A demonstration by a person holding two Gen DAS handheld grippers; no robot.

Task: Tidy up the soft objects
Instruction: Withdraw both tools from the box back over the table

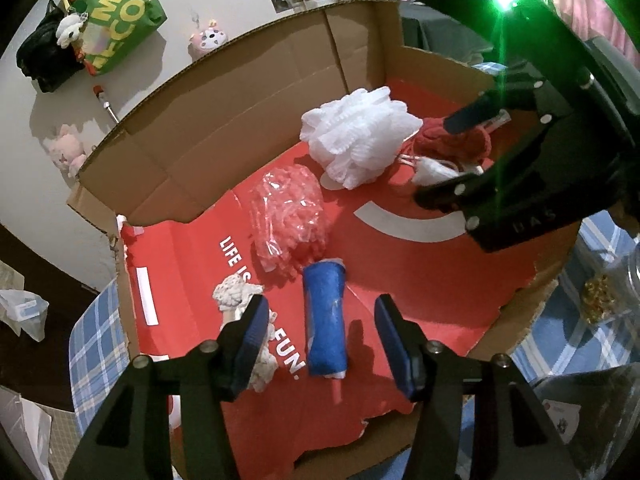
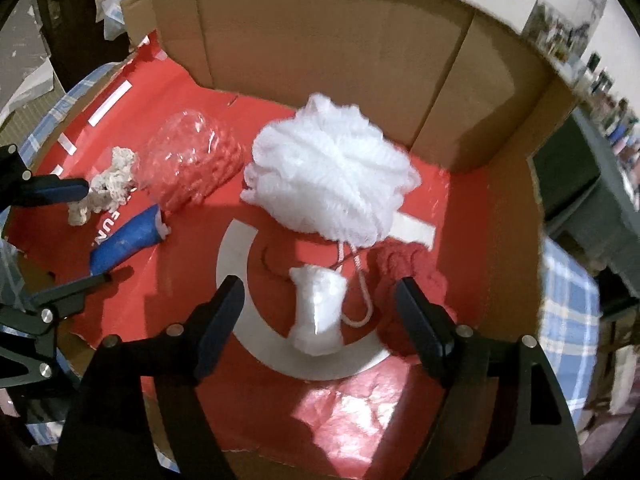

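Observation:
A blue cloth roll (image 1: 325, 320) lies on the red floor of an open cardboard box (image 1: 240, 120). My left gripper (image 1: 320, 310) stands open around the roll, pads clear of it. A cream crocheted piece (image 1: 236, 296) sits by its left finger. My right gripper (image 2: 318, 286) is open over a small white bundle (image 2: 318, 312), which lies loose between the fingers. A red knitted cloth (image 2: 408, 276) touches the right finger. A white mesh pouf (image 2: 332, 184) sits just behind, its cord trailing to the bundle. A clear bag of red pieces (image 2: 188, 168) lies at the left.
The box's brown walls (image 2: 320, 40) rise at the back and right; its front edge is torn and low. A blue plaid cloth (image 1: 96, 340) lies under the box. A green bag (image 1: 120, 16) and a black bag (image 1: 44, 60) hang on the wall behind.

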